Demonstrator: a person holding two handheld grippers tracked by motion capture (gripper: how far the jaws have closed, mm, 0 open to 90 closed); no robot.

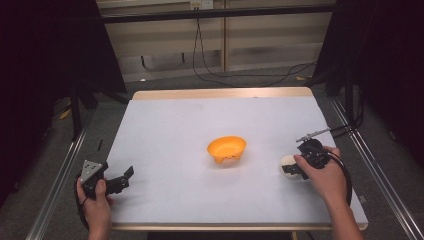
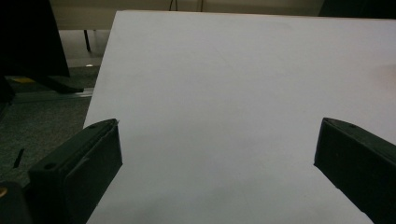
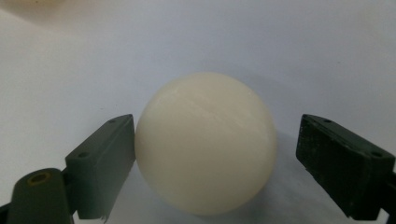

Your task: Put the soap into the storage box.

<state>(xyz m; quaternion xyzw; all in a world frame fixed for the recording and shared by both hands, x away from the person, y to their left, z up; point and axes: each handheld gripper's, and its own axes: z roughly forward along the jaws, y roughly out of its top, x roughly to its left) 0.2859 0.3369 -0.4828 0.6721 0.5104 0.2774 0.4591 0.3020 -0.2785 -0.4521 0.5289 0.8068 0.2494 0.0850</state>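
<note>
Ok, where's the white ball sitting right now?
In the high view the white ball lies on the table's right side, right of the orange bowl, between the right gripper's jaws.

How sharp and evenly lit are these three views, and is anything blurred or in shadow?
High view: white table brightly lit, surroundings dark, orange bowl fairly sharp. Left gripper view: left gripper jaws dark and soft, dim table. Right gripper view: cream ball close and slightly soft, casting a faint shadow; right gripper in view.

You are in a lab-style recording booth: a white-covered table [image 1: 200, 125] stands between black curtains [image 1: 45, 60], metal frame rails [image 1: 60, 175], with loose cables [image 1: 240, 75] on grey carpet.
</note>
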